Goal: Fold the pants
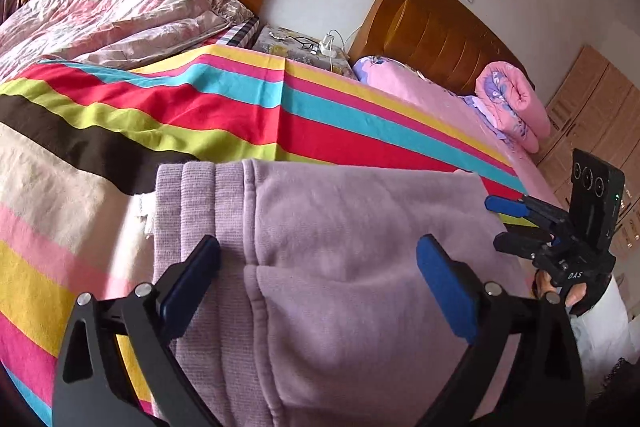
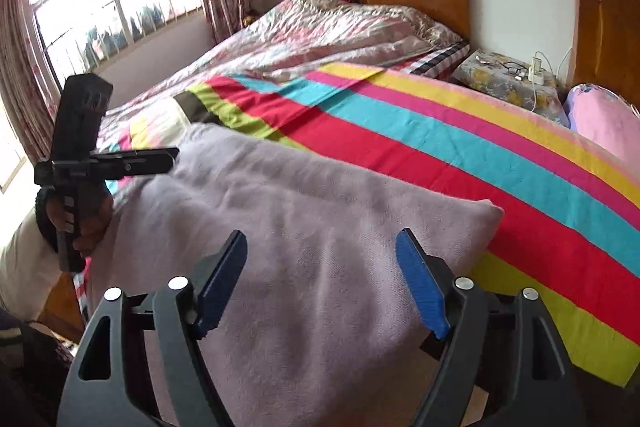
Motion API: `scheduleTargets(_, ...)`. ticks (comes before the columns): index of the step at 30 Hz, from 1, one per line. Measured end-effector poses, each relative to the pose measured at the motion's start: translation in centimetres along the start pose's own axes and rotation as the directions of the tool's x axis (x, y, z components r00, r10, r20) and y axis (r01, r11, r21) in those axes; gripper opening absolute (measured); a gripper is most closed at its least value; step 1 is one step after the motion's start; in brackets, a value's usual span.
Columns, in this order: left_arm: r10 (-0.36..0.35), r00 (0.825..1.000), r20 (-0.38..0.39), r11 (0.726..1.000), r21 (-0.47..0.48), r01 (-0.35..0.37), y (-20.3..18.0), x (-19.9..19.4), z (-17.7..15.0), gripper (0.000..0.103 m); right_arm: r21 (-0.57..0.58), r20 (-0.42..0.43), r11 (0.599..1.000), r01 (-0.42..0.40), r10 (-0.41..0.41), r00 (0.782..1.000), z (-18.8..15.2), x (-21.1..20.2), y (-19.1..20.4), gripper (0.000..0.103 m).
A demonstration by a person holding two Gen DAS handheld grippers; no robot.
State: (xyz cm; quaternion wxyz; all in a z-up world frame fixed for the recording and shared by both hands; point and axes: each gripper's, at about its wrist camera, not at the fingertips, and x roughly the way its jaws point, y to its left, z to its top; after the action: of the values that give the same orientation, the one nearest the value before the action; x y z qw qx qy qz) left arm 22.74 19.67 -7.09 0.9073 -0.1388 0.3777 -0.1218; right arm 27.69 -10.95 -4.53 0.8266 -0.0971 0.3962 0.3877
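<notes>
Both claws (image 1: 318, 269) (image 2: 320, 269) gape empty above lilac pants (image 1: 340, 247)

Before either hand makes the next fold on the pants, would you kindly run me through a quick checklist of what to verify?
1. Left tongs open, nothing pinched: ok; jaws stand wide over the cloth.
2. Right tongs open, nothing pinched: ok; jaws apart, fabric below them.
3. Lilac pants lying folded on the striped sheet: ok; the ribbed waistband shows at the left side in the left wrist view.
4. Pants fully on the bed: cannot tell; the near edge is hidden behind the tongs.
5. Fold flat, no bunching: not ok; the surface looks puffy, with soft ridges.
6. Sheet beyond the pants free of objects: ok.
</notes>
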Motion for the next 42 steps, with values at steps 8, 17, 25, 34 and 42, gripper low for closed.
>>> scheduleTargets(8,0.109,0.994,-0.015,0.991,0.081,-0.107,-1.7,0.6,-0.3,0.098,0.119,0.044,0.992,0.035,-0.041,0.998,1.9,1.4,-3.4,0.078)
scheduleTargets(17,0.146,0.989,-0.012,0.983,0.11,-0.144,-2.0,0.7,-0.4,0.098,0.041,0.041,0.965,0.26,-0.261,0.964,4.1,2.0,-1.5,0.079)
scheduleTargets(25,0.146,0.989,-0.012,0.983,0.114,-0.143,-2.1,0.7,-0.5,0.098,0.036,-0.085,0.959,0.28,-0.277,0.957,4.5,5.6,-2.3,0.086)
scheduleTargets(34,0.152,0.988,-0.014,0.981,0.121,-0.149,-2.4,0.6,-0.5,0.099,0.108,0.055,0.956,0.273,-0.28,0.958,3.2,-1.5,1.8,0.086)
scheduleTargets(42,0.182,0.983,-0.025,0.974,0.142,-0.176,-2.8,1.0,-0.4,0.099,-0.021,-0.028,0.971,0.238,-0.239,0.971,-3.6,-3.0,9.9,0.088)
